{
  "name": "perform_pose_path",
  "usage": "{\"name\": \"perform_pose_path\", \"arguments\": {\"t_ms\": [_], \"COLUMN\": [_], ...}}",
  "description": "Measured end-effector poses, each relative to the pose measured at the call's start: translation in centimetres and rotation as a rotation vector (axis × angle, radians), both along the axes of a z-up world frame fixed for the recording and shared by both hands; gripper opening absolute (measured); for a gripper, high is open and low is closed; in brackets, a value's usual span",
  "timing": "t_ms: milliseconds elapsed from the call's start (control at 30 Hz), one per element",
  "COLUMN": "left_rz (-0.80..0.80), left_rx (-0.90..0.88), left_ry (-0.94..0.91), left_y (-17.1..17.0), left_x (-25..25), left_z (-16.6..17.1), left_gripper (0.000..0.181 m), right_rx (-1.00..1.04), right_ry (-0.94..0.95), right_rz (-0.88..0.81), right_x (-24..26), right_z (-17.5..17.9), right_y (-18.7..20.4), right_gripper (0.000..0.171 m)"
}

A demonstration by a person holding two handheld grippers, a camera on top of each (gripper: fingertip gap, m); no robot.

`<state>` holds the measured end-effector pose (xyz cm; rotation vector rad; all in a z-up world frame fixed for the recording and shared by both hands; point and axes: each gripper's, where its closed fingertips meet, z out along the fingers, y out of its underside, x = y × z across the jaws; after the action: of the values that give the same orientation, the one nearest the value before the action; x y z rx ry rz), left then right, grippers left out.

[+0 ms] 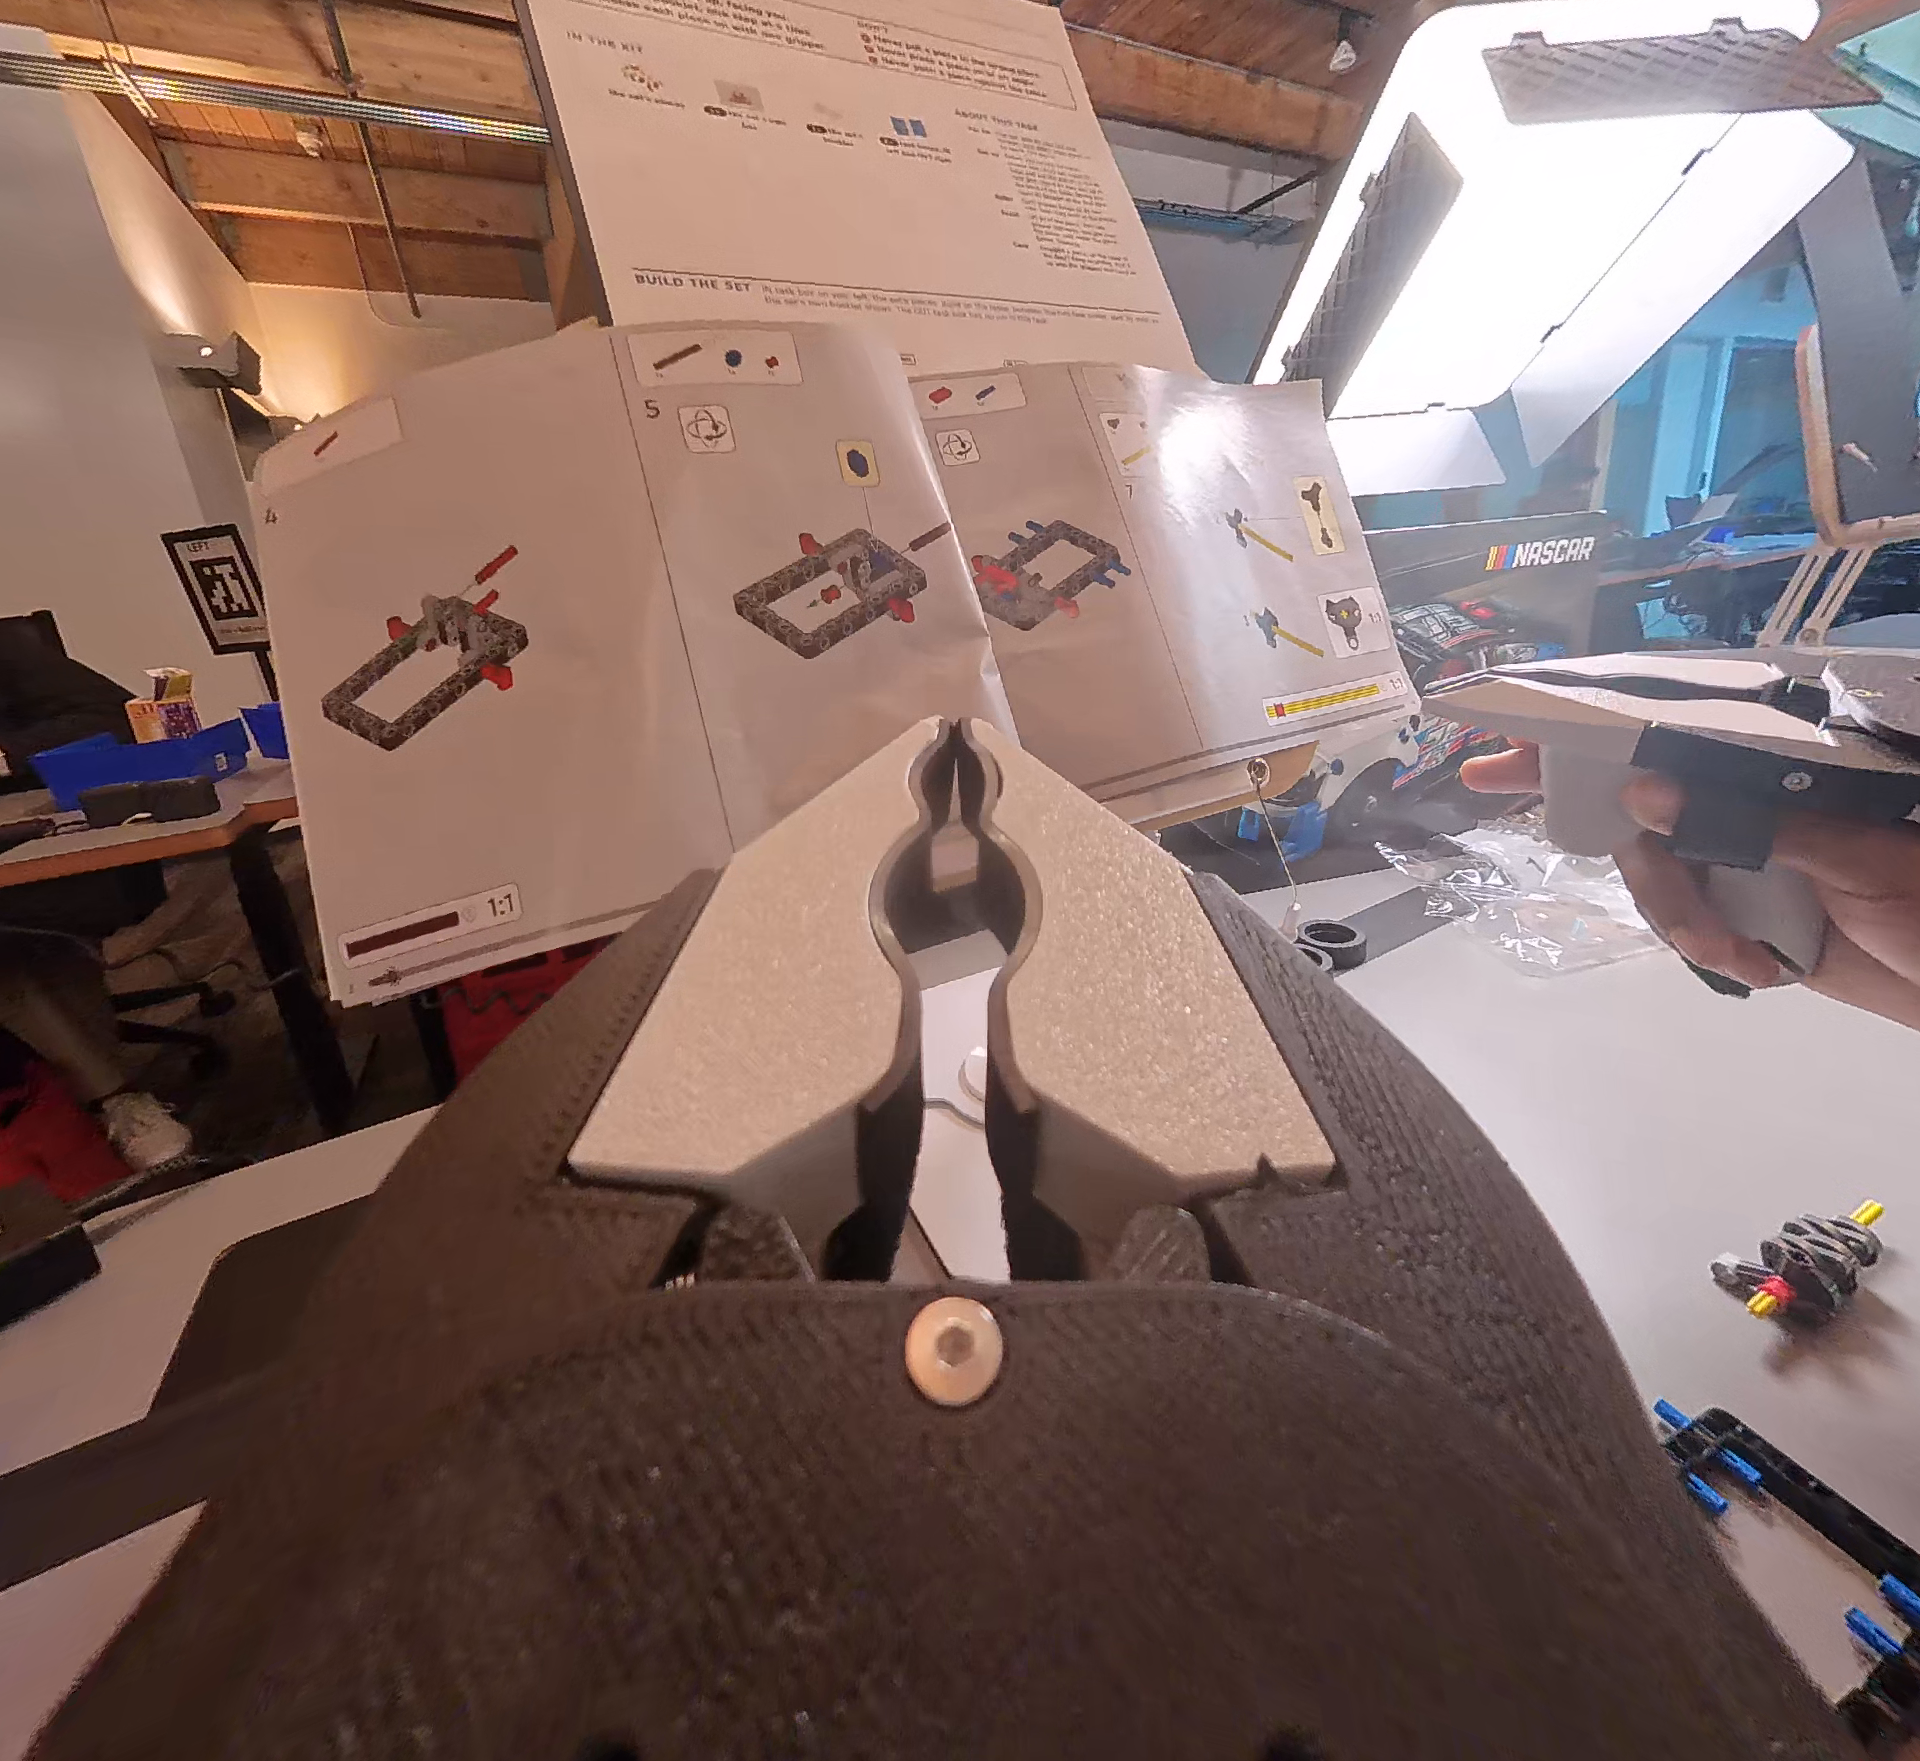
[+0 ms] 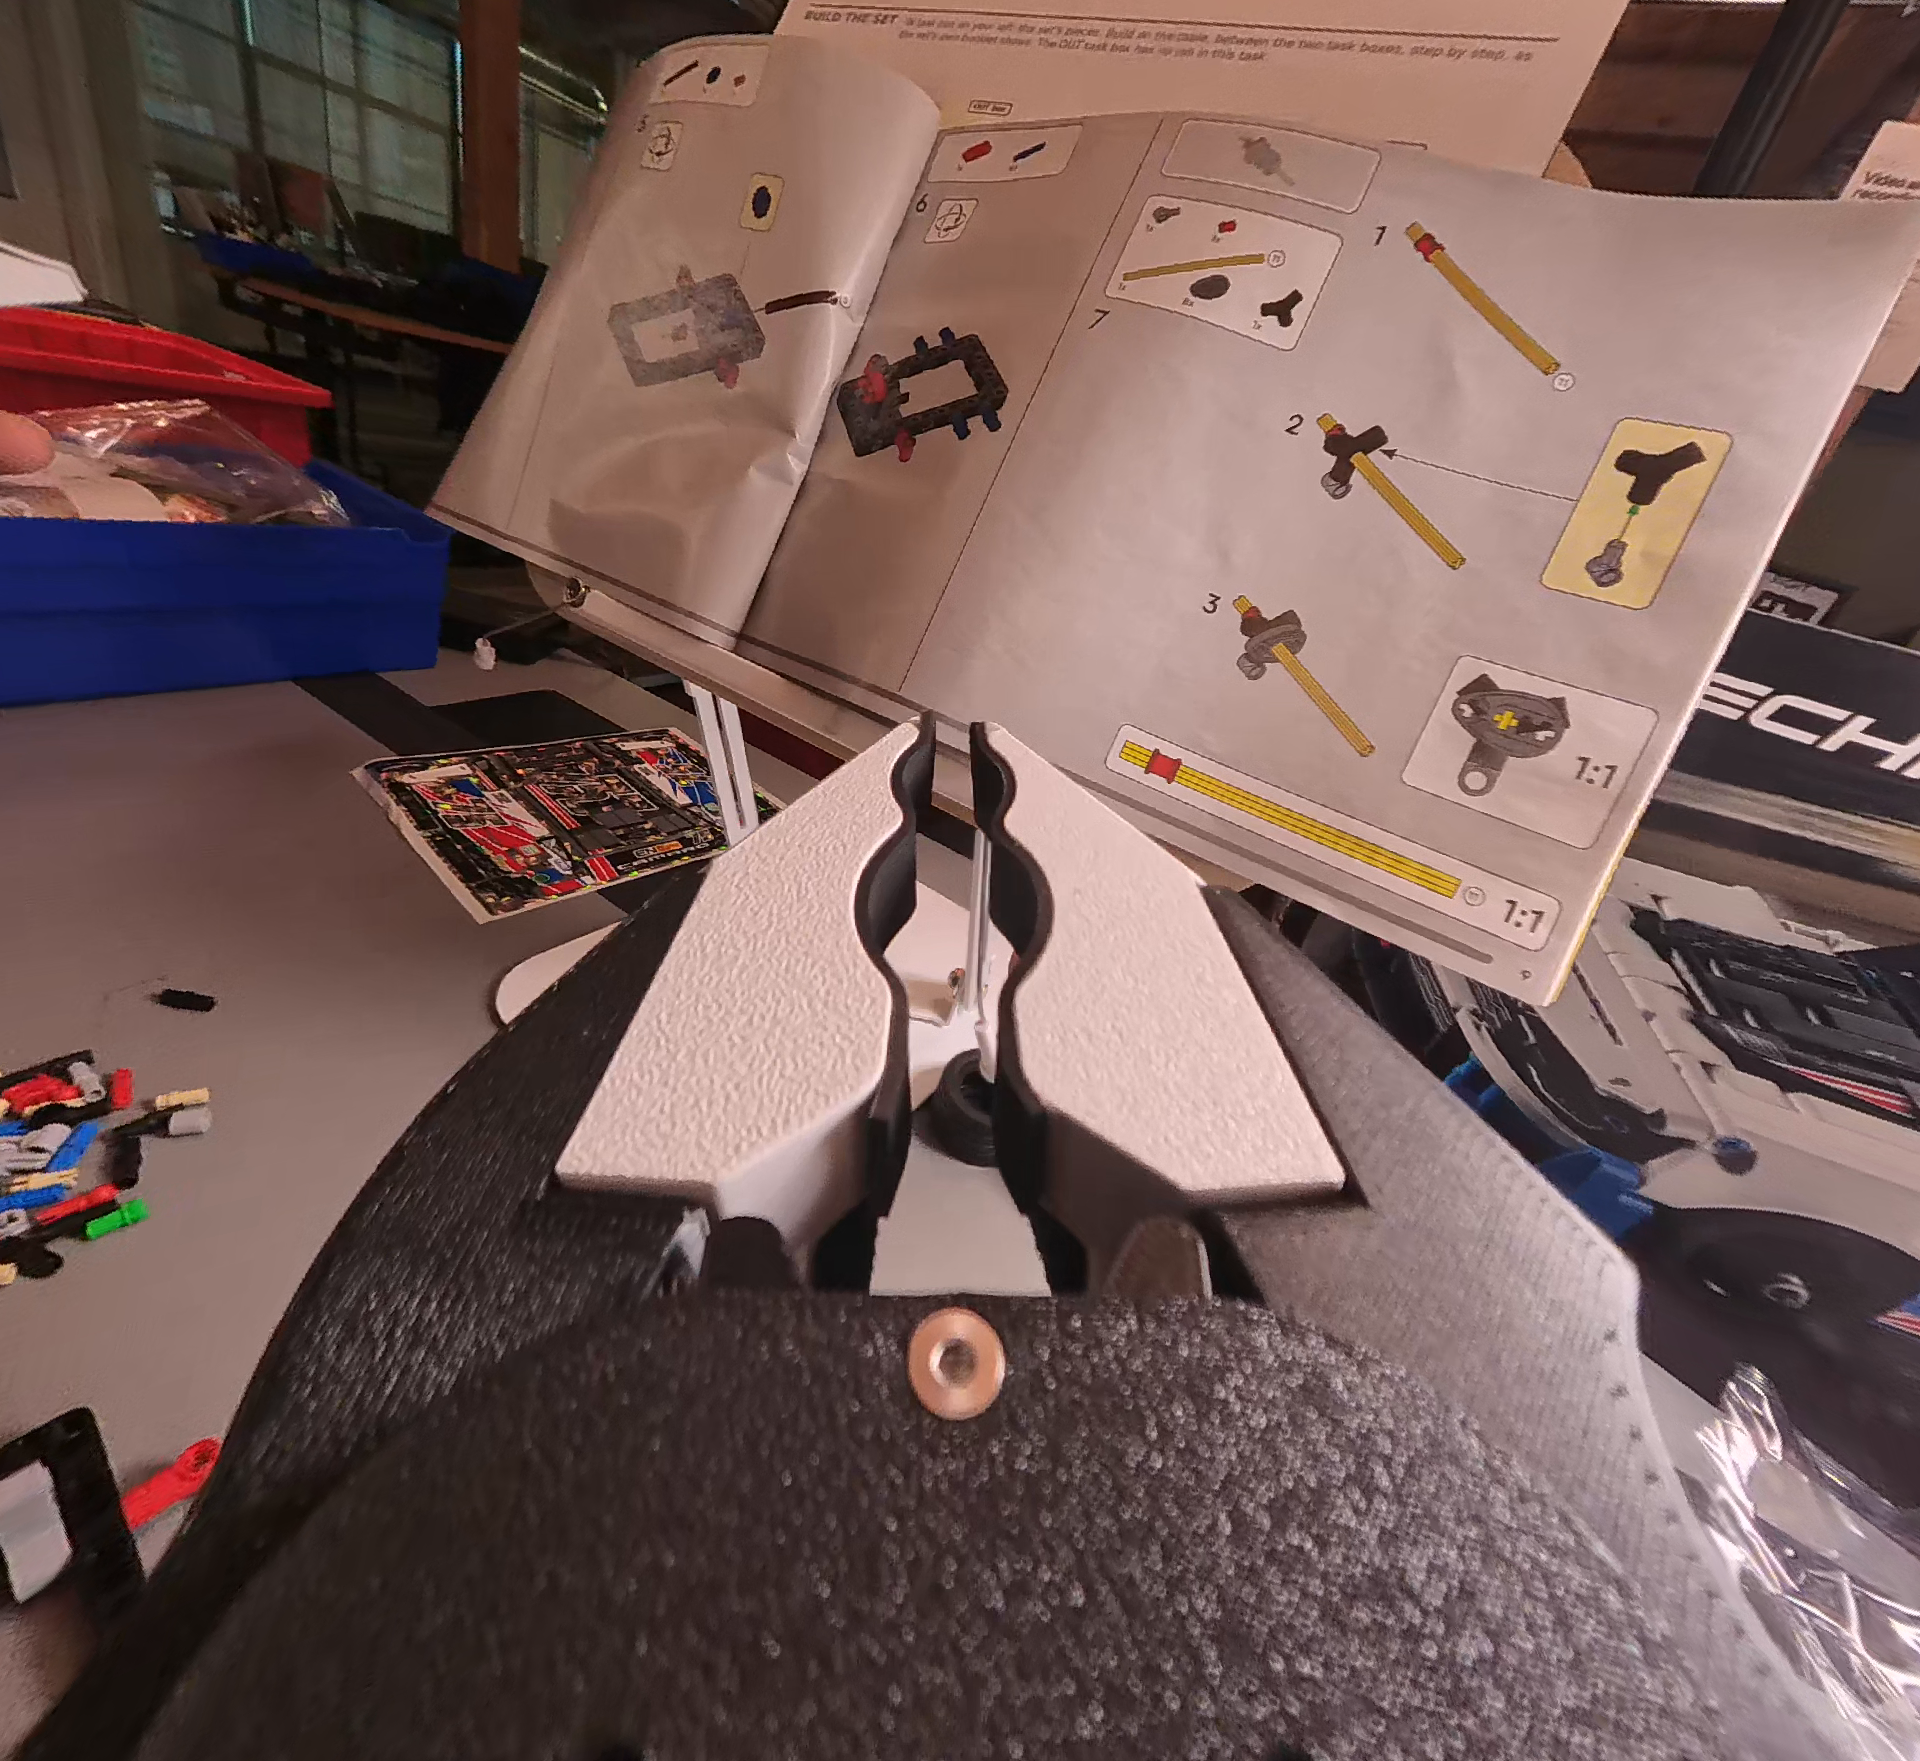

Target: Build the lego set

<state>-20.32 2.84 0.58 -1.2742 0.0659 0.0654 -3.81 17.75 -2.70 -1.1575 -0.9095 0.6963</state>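
My left gripper (image 1: 956, 729) is shut with its tips touching and nothing gripped, raised in front of the open instruction booklet (image 1: 831, 589) on its stand. My right gripper (image 2: 945, 735) is nearly shut, with only a thin slit between the tips, and is empty; it faces the booklet (image 2: 1195, 485). It also shows in the left wrist view (image 1: 1455, 703), held by a hand at the right. A black frame with blue pins (image 1: 1766, 1524) lies on the table at the lower right. A black part on a yellow axle (image 1: 1808, 1264) lies beside it. Loose small pieces (image 2: 73, 1150) lie at the left.
A sticker sheet (image 2: 561, 818) lies by the stand's foot. A blue bin with bags (image 2: 208, 568) and a red bin (image 2: 156, 371) stand at the left. A black tyre (image 1: 1330, 942), an empty plastic bag (image 1: 1507, 890) and the set's box (image 2: 1818, 735) sit behind. A task sheet (image 1: 831, 101) stands behind the booklet. The tips of one gripper are about 25 cm away from the tips of the other.
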Motion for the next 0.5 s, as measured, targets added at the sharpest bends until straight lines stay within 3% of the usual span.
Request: {"name": "perform_pose_path", "arguments": {"t_ms": [267, 500], "left_rz": [0.016, -0.006], "left_rx": [-0.021, -0.062], "left_ry": [0.060, 0.056], "left_y": [0.3, 1.0], "left_x": [0.5, 0.8], "left_z": [0.0, -1.5], "left_gripper": [0.000, 0.000], "right_rx": [0.028, 0.026], "right_ry": [-0.017, -0.045], "right_rz": [0.068, 0.094], "right_x": [-3.1, -10.4], "right_z": [0.6, 2.3], "right_y": [-2.4, -2.1], "right_gripper": [0.005, 0.009]}}
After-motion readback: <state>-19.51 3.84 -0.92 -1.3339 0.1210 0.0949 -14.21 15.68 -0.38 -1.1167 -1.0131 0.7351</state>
